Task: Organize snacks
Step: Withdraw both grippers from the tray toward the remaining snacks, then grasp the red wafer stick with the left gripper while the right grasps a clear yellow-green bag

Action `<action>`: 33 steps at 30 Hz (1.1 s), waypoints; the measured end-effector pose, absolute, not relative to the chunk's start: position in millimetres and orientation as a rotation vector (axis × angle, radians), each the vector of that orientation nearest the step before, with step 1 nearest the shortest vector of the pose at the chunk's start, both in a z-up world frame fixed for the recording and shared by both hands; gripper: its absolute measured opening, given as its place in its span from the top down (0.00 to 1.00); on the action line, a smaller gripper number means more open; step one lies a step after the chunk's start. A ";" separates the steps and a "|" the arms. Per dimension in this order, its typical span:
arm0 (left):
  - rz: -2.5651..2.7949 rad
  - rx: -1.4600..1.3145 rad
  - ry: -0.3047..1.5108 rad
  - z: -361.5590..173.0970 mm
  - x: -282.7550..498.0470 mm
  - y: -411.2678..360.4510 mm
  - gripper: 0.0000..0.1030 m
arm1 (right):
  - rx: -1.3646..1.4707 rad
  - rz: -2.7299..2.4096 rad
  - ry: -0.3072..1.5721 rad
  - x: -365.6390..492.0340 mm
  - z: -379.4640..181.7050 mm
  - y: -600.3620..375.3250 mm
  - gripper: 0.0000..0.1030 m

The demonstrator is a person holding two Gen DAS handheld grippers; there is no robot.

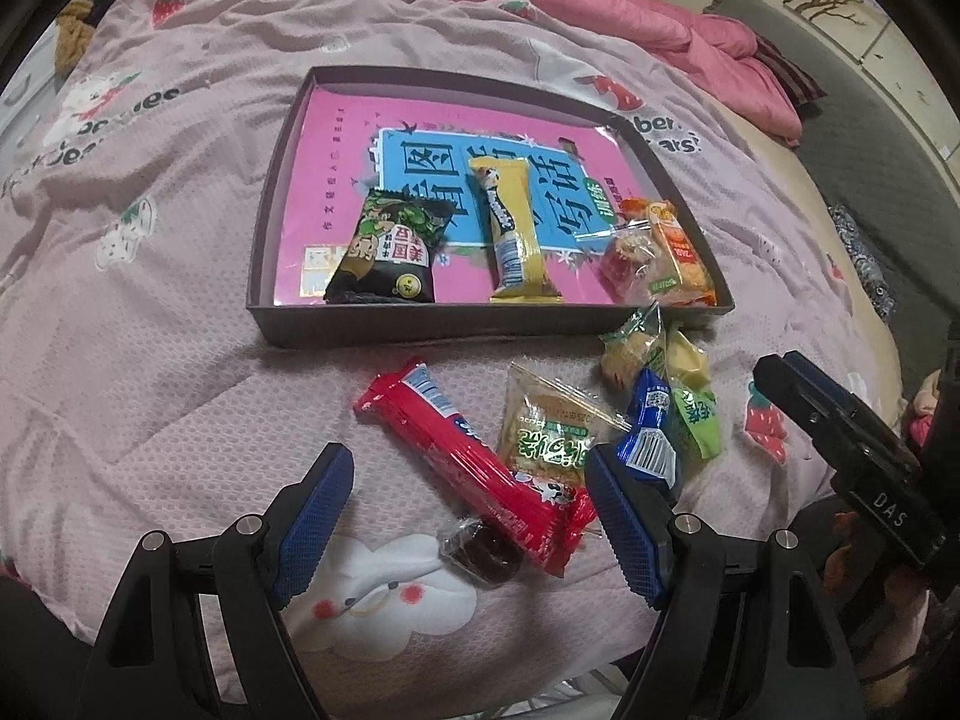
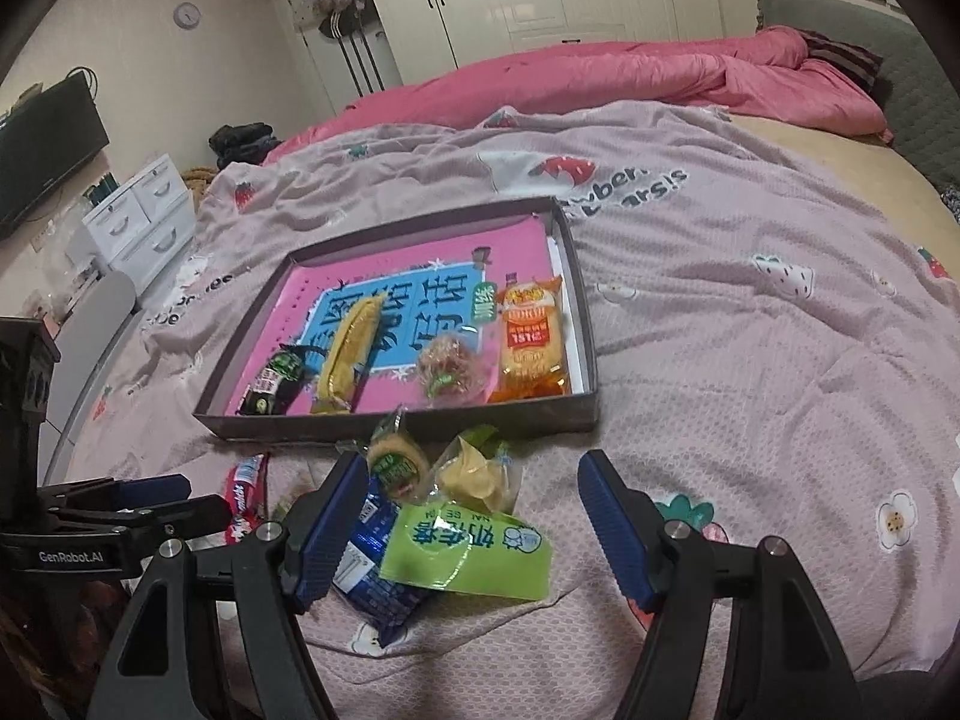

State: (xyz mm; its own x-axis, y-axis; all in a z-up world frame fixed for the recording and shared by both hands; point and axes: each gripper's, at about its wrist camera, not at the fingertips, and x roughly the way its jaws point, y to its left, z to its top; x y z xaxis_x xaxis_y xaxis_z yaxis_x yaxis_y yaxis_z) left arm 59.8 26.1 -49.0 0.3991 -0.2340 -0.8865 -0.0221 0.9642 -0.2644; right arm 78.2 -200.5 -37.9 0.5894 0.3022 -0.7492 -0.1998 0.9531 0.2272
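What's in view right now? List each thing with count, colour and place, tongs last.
box: 1, dark grey, on the bedspread, pink book inside
black-green packet: 1, box, left
yellow bar: 1, box, middle
clear candy bag: 1, box, right of middle
orange cracker pack: 1, box, right
red bar: 1, bedspread, before the box
dark wrapped candy: 1, beside red bar's near end
clear-green packet: 1, right of red bar
blue packet: 1, under lime packet
lime packet: 1, bedspread
round biscuit: 1, near box's front wall
pale yellow snack: 1, beside biscuit
left tongs: open, over red bar
right tongs: open, over lime packet
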 end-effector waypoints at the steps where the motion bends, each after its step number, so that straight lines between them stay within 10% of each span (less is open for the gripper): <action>1: -0.138 -0.254 1.161 -50.2 60.4 26.0 0.22 | 0.132 0.291 0.907 80.1 -41.2 -202.1 0.30; 33: -0.103 -0.319 1.225 -84.3 77.3 30.2 0.22 | 0.023 0.295 1.045 108.3 -90.5 -179.6 0.41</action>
State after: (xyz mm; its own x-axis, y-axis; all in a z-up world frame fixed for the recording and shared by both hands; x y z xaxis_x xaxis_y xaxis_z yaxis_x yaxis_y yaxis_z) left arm 77.3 30.2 -84.3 0.3407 -0.2478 -0.9069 -0.0929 0.9510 -0.2948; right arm 108.3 -179.6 -90.5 0.4662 0.2510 -0.8483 -0.2290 0.9605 0.1583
